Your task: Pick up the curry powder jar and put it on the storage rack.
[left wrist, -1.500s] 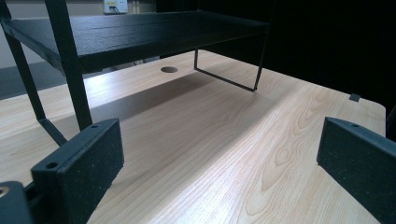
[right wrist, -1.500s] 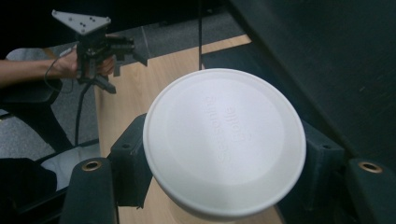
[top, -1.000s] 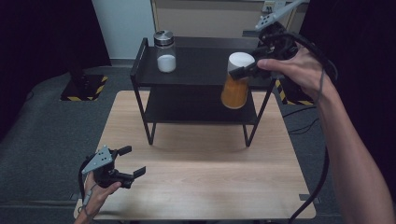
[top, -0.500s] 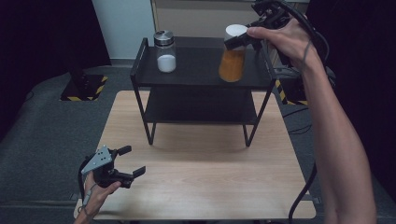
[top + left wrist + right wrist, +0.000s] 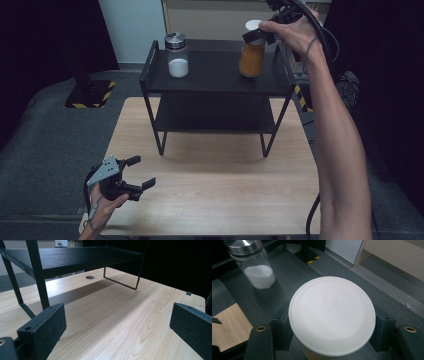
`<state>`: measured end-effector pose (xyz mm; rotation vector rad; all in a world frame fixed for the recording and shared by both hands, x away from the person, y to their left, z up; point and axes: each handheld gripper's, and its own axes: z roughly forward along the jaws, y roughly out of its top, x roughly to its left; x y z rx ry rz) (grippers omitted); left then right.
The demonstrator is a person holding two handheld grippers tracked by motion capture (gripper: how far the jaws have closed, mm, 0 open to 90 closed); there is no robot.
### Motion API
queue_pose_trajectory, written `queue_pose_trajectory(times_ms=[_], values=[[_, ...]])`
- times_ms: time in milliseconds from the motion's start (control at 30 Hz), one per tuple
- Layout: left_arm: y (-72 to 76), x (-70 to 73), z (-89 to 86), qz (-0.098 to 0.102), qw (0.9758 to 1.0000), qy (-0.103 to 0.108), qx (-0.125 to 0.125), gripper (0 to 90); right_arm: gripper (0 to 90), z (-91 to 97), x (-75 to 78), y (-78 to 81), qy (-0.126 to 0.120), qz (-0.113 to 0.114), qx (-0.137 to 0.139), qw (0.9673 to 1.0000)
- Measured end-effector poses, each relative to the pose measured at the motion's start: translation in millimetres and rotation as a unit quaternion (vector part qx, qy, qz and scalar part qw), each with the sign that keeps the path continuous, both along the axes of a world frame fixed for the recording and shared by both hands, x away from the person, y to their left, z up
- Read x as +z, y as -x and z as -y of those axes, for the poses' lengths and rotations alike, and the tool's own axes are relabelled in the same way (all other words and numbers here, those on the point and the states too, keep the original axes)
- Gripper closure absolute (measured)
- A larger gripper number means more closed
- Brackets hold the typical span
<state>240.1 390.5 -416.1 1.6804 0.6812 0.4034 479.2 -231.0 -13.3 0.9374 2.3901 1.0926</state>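
High view. The right hand-held gripper [image 5: 261, 34] is clamping a jar of orange powder [image 5: 251, 57] just under its white lid [image 5: 254, 25], at about one o'clock in the frame. The jar is standing upright at the right rear of the top shelf of a black two-tier rack [image 5: 150, 65]; whether its base is touching the shelf cannot be told. A second, clear jar with a metal cap and white powder [image 5: 177, 55] is sitting on the same shelf toward eleven o'clock, well apart from the orange jar. The left hand-held gripper [image 5: 136, 174] is resting low over the wooden tabletop [image 5: 215, 190] at about seven o'clock, its jaws spread wide and holding nothing.

Left gripper view. Two black jaws are standing far apart over bare light wood grain [image 5: 120, 322]; the rack's lower shelf [image 5: 75, 257] is crossing the frame at twelve o'clock.

Right gripper view. The round, flat white lid [image 5: 332, 315], faintly embossed with lettering, is lying between the two jaws, which are pressing the jar from nine and three o'clock. The white-powder jar [image 5: 254, 267] is standing at ten o'clock on the dark shelf.
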Motion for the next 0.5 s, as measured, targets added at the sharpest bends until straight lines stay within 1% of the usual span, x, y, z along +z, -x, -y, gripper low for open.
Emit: queue_pose_trajectory(times_ms=[233, 367, 400, 467, 500], values=[[-1.7, -0.3, -0.3, -0.001, 1.0000, 0.000, -0.002, 0.0, 34.0, -0.7, -5.0, -3.2, 0.005, -0.006, 0.002, 1.0000], [-1.5, -0.4, -0.1, -0.002, 1.0000, 0.000, -0.002, 0.0, 33.4, 5.7, -10.5, -3.1, -0.009, -0.002, 0.003, 1.0000], [-1.4, -0.4, -0.1, -0.001, 1.0000, 0.000, -0.002, 0.0, 30.1, 7.8, -13.9, -1.6, -0.014, 0.004, 0.004, 0.9999], [-1.4, -0.2, 0.1, -0.001, 1.0000, 0.000, -0.002, 0.0, 18.1, 12.3, -20.9, 3.4, -0.035, 0.018, -0.003, 0.9992], [-1.3, -0.2, 0.3, -0.001, 1.0000, -0.001, -0.003, 0.0, 14.0, 14.8, -23.2, 5.1, -0.045, 0.021, -0.007, 0.9987]])
